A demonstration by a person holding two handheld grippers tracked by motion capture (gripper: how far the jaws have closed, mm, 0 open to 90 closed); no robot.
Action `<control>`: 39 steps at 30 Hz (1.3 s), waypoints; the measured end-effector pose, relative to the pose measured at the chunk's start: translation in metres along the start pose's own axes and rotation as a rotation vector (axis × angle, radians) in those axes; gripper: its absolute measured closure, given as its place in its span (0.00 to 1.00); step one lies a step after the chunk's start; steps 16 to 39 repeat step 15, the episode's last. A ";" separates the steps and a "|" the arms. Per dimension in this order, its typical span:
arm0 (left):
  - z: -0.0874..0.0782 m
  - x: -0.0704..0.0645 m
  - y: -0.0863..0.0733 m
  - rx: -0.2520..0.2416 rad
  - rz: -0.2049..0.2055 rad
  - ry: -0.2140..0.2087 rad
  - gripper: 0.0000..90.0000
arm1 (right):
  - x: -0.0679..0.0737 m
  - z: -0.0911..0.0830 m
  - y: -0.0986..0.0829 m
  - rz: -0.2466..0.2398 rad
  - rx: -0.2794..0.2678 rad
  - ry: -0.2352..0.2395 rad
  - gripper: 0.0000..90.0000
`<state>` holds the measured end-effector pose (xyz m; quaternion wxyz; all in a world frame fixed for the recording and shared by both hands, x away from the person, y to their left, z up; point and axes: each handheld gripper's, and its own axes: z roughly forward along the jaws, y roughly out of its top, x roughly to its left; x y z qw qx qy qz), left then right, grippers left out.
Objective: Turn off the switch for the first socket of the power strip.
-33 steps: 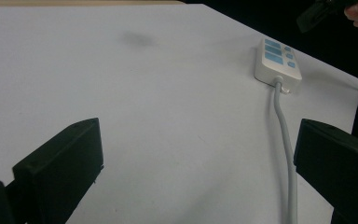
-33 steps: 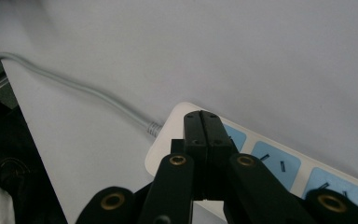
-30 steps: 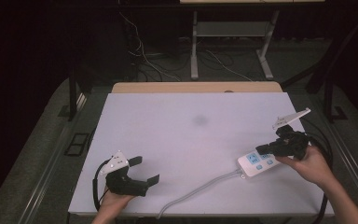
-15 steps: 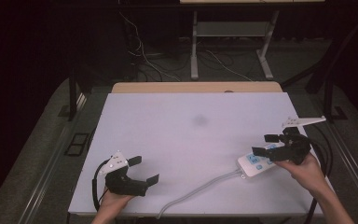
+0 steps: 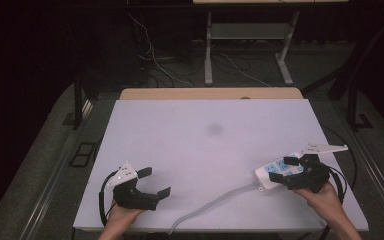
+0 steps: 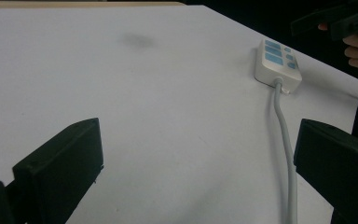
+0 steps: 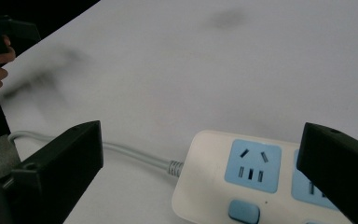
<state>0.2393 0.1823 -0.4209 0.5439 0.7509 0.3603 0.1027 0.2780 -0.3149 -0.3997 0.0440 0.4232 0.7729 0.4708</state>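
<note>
At the near edge of the bench [image 5: 210, 150], the left tongs [image 5: 152, 182] are held low with jaws wide apart and nothing between them; their place has not altered over the last second. From the bench's front edge a grey cable [image 5: 215, 200] is run rightward to the power strip [image 5: 280, 170], which lies near the bench's right edge, white with blue sockets, flat on the surface.

The change is on the right. The right tongs [image 5: 286, 168] have been drawn back toward the person and lowered, and the strip has been shifted slightly with them toward the near right corner. The jaws are now spread wide, one on either side of the strip's cable end, as the right gripper view makes plain; no contact can be confirmed.

It is judged that a grasp on the strip is being prepared, closure not yet made. Farther off, a faint dark smudge [image 5: 215, 129] is seen mid-bench.
</note>
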 end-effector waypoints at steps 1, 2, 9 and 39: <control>0.000 0.000 0.000 0.000 0.002 0.000 0.00 | 0.000 0.001 -0.003 0.002 -0.002 0.002 0.00; 0.000 0.000 0.000 0.000 0.002 0.000 0.00 | 0.000 0.001 -0.006 0.003 -0.004 0.001 0.00; 0.000 0.000 0.000 0.001 0.002 0.001 0.00 | 0.004 0.005 -0.024 0.005 -0.013 0.000 0.00; 0.000 0.000 0.000 0.001 0.002 0.001 0.00 | 0.007 0.006 -0.031 -0.006 -0.022 -0.003 0.00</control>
